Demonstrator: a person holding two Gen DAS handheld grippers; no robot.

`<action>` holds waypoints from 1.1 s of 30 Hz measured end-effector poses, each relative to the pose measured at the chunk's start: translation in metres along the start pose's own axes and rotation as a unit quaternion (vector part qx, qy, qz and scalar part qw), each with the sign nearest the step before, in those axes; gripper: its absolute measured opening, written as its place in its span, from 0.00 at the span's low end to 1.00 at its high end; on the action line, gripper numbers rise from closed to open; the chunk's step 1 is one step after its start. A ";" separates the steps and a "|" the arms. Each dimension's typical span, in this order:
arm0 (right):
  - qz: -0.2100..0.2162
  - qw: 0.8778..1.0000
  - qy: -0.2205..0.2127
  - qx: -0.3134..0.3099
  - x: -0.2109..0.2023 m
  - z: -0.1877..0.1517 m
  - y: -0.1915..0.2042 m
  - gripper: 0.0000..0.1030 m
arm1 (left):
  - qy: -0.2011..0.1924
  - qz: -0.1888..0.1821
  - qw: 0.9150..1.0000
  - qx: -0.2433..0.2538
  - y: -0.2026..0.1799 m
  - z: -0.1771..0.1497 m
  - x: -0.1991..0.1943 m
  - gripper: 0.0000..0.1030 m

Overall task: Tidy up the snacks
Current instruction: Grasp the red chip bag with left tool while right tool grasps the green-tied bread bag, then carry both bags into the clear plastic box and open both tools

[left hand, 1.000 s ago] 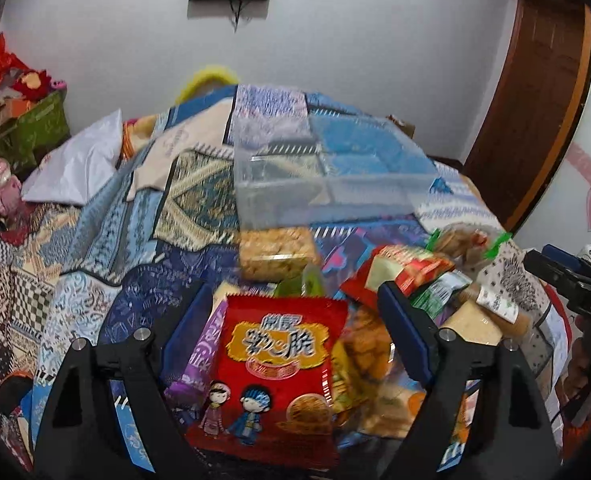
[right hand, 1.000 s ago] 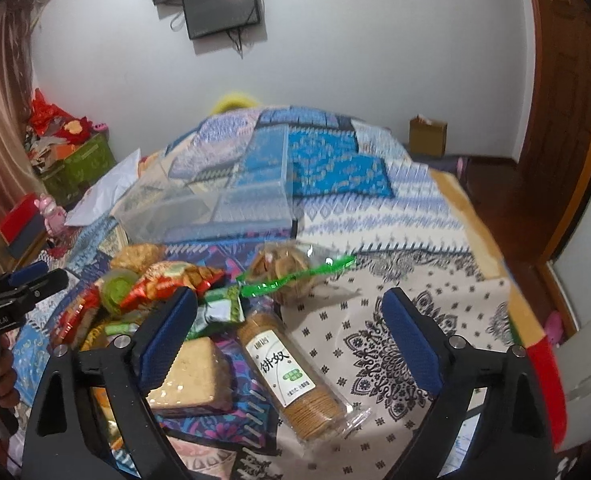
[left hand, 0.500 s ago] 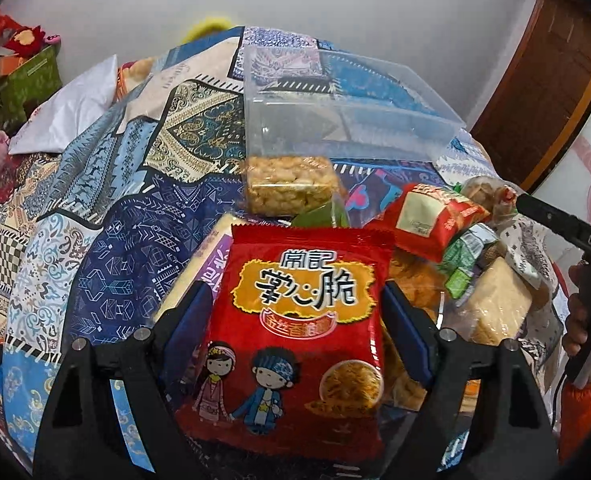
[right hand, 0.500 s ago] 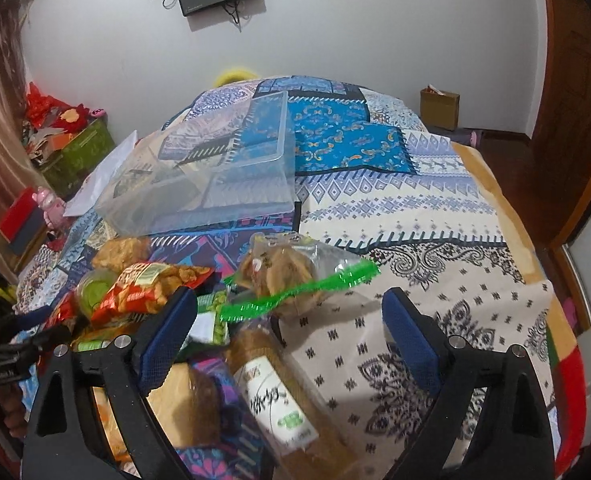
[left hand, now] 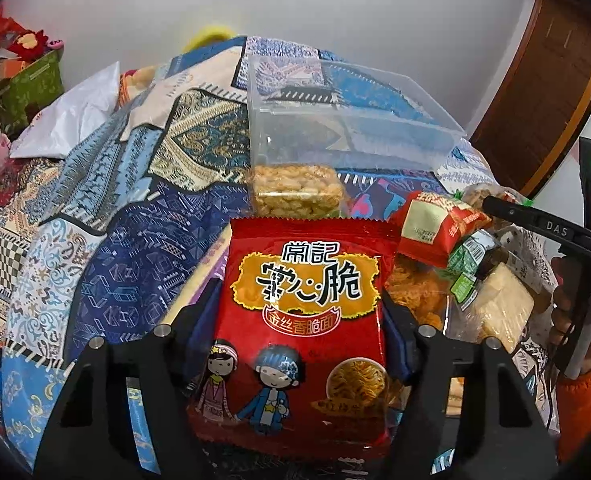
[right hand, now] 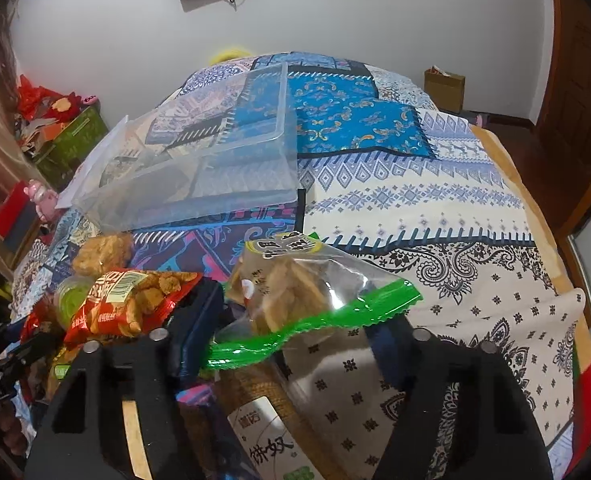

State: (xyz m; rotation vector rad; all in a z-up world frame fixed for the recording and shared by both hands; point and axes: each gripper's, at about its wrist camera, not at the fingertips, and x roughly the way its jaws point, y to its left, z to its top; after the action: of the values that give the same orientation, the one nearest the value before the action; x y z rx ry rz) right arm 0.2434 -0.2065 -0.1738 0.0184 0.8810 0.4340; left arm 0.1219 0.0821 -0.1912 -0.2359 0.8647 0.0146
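Here, left claw (left hand: 301,320): closing, pads pressed on red noodle-snack bag (left hand: 303,312), printed "常記 掌心脆".
Right claw (right hand: 299,328): closing around green-edged clear biscuit bag (right hand: 295,292); contact cannot be told.
Biscuit sleeve (right hand: 271,440): "饼奴" is read.

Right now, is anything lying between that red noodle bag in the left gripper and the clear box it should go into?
Yes. A clear pack of puffed-rice cake lies on the bedspread between the red bag and the box, right against the box's near wall. The left gripper is closing on the bag; lifting it over should clear the pack.
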 end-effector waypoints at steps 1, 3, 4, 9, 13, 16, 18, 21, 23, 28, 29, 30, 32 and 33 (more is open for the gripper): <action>0.001 1.000 -0.004 0.000 -0.001 0.000 0.001 0.56 | -0.005 0.001 1.000 0.000 0.000 0.001 -0.003 0.67; 0.000 1.000 -0.011 -0.005 -0.005 0.001 0.003 0.52 | -0.013 0.003 1.000 0.002 -0.002 0.004 -0.008 0.67; 0.002 1.000 -0.016 -0.007 -0.007 0.001 0.004 0.51 | -0.018 0.004 1.000 0.003 -0.002 0.006 -0.011 0.67; -0.004 0.999 -0.047 -0.025 -0.025 0.006 0.013 0.47 | -0.046 0.009 0.999 0.005 -0.006 0.019 -0.028 0.67; -0.002 0.997 -0.070 -0.027 -0.039 0.012 0.015 0.47 | -0.069 0.008 0.998 0.007 -0.012 0.032 -0.040 0.67; 0.006 0.996 -0.084 -0.028 -0.049 0.019 0.017 0.47 | -0.082 0.002 0.997 0.008 -0.017 0.042 -0.047 0.67; 0.007 0.995 -0.095 -0.031 -0.056 0.024 0.021 0.47 | -0.093 0.001 0.996 0.013 -0.021 0.052 -0.052 0.67; 0.010 0.993 -0.110 -0.035 -0.064 0.031 0.028 0.47 | -0.110 0.005 0.994 0.022 -0.028 0.066 -0.060 0.67; 0.013 0.992 -0.123 -0.038 -0.070 0.037 0.033 0.47 | -0.123 0.003 0.992 0.029 -0.033 0.077 -0.065 0.67; 0.020 0.988 -0.149 -0.047 -0.076 0.052 0.043 0.47 | -0.148 0.002 0.988 0.037 -0.041 0.105 -0.068 0.67; 0.022 0.987 -0.154 -0.050 -0.076 0.057 0.047 0.47 | -0.151 -0.001 0.988 0.038 -0.042 0.112 -0.066 0.67; 0.023 0.986 -0.157 -0.051 -0.076 0.058 0.049 0.47 | -0.151 -0.004 0.988 0.036 -0.042 0.118 -0.064 0.67; 0.027 0.985 -0.163 -0.053 -0.074 0.067 0.053 0.47 | -0.149 -0.012 0.988 0.034 -0.043 0.129 -0.058 0.67; 0.030 0.985 -0.164 -0.052 -0.073 0.068 0.053 0.47 | -0.148 -0.010 0.988 0.033 -0.044 0.136 -0.054 0.67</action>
State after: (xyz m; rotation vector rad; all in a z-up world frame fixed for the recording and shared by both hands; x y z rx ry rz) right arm 0.2348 -0.1744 -0.0654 0.0191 0.5326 0.5164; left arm 0.1934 0.0728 -0.0569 -0.1743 0.5666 0.0016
